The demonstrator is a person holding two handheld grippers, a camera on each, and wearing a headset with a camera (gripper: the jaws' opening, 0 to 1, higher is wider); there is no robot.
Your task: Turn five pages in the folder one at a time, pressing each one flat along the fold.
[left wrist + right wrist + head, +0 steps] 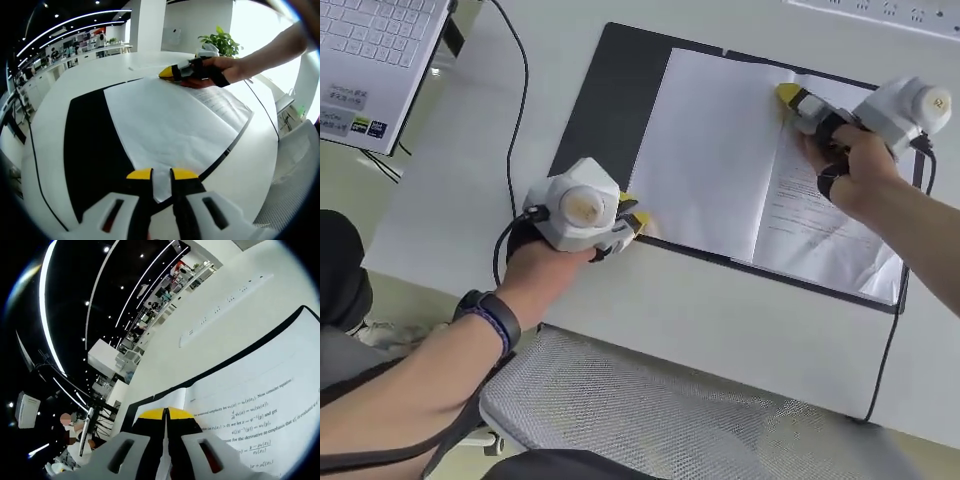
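A white bench [720, 330] carries everything; a grey mesh chair seat [650, 410] sits below its near edge, and a white laptop [370, 50] lies at the far left corner. The black folder [605, 100] lies open and slightly askew in the middle of the bench; its bare left cover is dark. A blank turned page [720, 160] lies across the fold, covering part of the left cover; to its right lies a printed page [820, 220], its lower right corner slightly curled. A white power strip [890, 10] lies along the far edge of the bench; a black cable [520, 90] runs down the bench left of the folder toward the left hand.

The left gripper [638, 222] rests at the near left corner of the blank page; in the left gripper view its yellow-tipped jaws stand narrowly parted with that paper corner lying in the gap; whether they grip the sheet, I cannot tell. The right gripper [788, 95] sits at the top of the folder, tips on the paper close to the fold; in the right gripper view its jaws are pressed together, with printed text just beside them. The left wrist wears a dark band [492, 315]. In the left gripper view a potted plant [220, 42] stands behind the right hand [215, 72].
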